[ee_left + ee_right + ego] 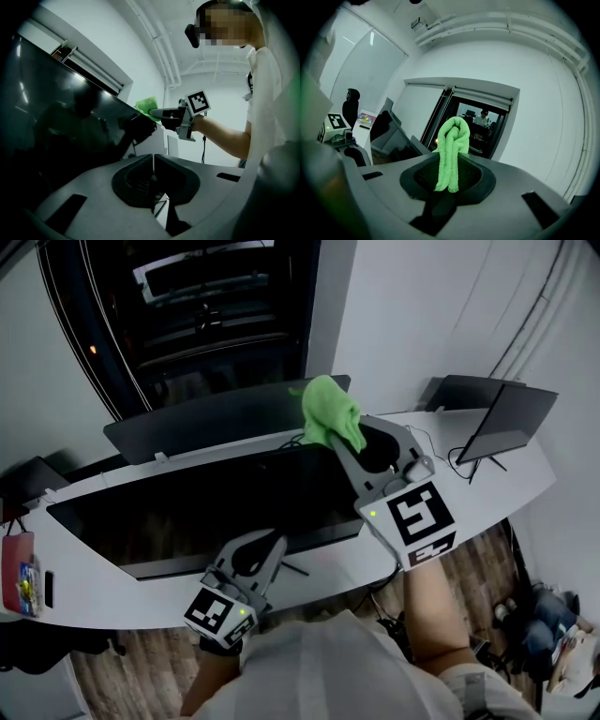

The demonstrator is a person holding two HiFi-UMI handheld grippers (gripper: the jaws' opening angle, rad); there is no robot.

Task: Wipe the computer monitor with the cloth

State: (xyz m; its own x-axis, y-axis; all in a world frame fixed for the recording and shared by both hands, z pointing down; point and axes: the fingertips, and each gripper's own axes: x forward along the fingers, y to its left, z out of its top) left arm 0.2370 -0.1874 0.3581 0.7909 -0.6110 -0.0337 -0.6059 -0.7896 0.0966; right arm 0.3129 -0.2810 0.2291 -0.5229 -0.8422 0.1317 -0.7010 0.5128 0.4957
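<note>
A wide dark computer monitor stands on the long white desk. My right gripper is shut on a bright green cloth, held up by the monitor's top right corner. In the right gripper view the cloth hangs folded between the jaws. My left gripper is shut with nothing in it, low in front of the monitor's lower edge. In the left gripper view the monitor fills the left, with the cloth and right gripper at its far corner.
A second dark monitor stands behind the first. A laptop or small screen sits on the desk's right end with cables. A red item lies at the desk's left end. Wooden floor shows below the desk.
</note>
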